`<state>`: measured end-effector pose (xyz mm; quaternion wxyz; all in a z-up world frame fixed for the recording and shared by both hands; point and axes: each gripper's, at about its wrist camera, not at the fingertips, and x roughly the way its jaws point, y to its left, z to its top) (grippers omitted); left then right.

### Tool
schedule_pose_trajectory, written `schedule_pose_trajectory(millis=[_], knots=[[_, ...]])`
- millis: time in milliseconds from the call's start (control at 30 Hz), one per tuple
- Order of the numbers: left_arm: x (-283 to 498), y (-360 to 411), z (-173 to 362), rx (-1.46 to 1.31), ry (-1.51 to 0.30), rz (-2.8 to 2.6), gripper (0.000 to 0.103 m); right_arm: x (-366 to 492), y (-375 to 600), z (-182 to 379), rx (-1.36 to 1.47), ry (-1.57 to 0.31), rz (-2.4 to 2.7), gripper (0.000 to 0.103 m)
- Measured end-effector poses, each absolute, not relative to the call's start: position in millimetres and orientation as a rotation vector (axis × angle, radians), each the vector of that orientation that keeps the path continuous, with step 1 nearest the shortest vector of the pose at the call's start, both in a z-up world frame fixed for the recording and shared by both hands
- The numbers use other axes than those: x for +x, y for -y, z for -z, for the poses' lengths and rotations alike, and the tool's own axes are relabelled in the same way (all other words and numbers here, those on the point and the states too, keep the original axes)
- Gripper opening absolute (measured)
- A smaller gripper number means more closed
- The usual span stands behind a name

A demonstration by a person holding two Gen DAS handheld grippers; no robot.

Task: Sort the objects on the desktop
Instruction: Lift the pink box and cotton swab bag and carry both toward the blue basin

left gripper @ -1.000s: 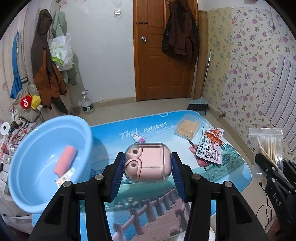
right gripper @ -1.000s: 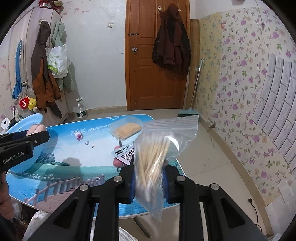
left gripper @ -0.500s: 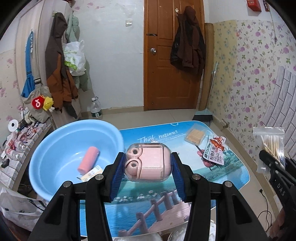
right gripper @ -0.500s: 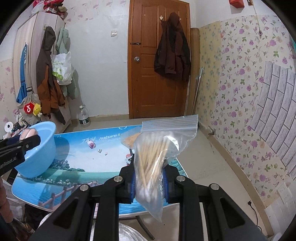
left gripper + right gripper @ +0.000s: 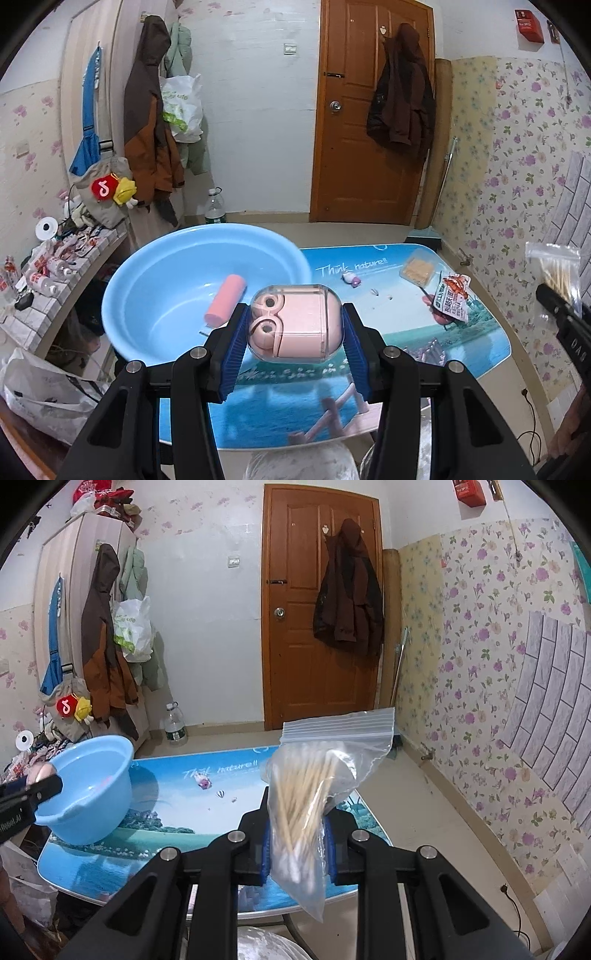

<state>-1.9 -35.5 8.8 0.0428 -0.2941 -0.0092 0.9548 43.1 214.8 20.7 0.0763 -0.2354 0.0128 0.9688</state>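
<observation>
My left gripper (image 5: pixel 293 332) is shut on a pink earbud case in a clear shell (image 5: pixel 295 321), held above the near edge of the table, just right of the light blue basin (image 5: pixel 155 266). A pink cylinder (image 5: pixel 226 300) lies inside the basin. My right gripper (image 5: pixel 297 843) is shut on a clear zip bag of cotton swabs (image 5: pixel 314 786), raised over the table's right front corner. The same bag (image 5: pixel 554 273) shows at the right edge of the left wrist view. The left gripper's fingertip (image 5: pixel 40 786) shows in front of the basin (image 5: pixel 92 794) in the right wrist view.
On the picture-printed tabletop (image 5: pixel 424 332) lie a red-and-white snack packet (image 5: pixel 452 299), a clear packet of beige pieces (image 5: pixel 417 271) and a small pink-purple item (image 5: pixel 349 278). Cluttered tiled ledge (image 5: pixel 55 269) at left. Door (image 5: pixel 369 122) and hung coats behind.
Both grippers pulled back and rose, so the table looks farther and smaller. The left one shifted left toward the basin, which now sits more centrally in its view. Both grips unchanged.
</observation>
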Motion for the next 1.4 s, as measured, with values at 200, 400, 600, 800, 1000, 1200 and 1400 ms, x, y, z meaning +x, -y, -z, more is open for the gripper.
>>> schedule_pose_trajectory(millis=[200, 400, 600, 800, 1000, 1200, 1400], knots=[[-2.1, 39.0, -6.1, -0.924, 0.018, -2.926, 0.047, 36.6, -207.3, -17.3, -0.737, -0.056, -2.908, 0.022], [-5.1, 40.6, -9.3, -0.915, 0.013, -2.936, 0.047, 35.6, -206.9, -17.1, -0.738, -0.073, -2.904, 0.022], [-5.7, 41.9, -11.8, -0.915, 0.01, -2.933, 0.047, 36.4, -210.9, -18.1, -0.737, -0.081, -2.903, 0.022], [-4.5, 40.6, -14.8, -0.912, -0.001, -2.941, 0.047, 35.4, -206.4, -17.5, -0.752, -0.082, -2.925, 0.022], [-3.3, 47.1, -16.0, -0.908, 0.013, -2.959, 0.047, 33.9, -196.4, -14.0, -0.765, -0.072, -2.95, 0.022], [-4.4, 50.6, -16.0, -0.911, 0.012, -2.962, 0.047, 30.2, -191.0, -13.5, -0.777, -0.062, -2.959, 0.022], [-5.0, 61.9, -22.2, -0.901, -0.001, -2.985, 0.047, 24.9, -179.2, -21.4, -0.756, -0.049, -2.98, 0.022]])
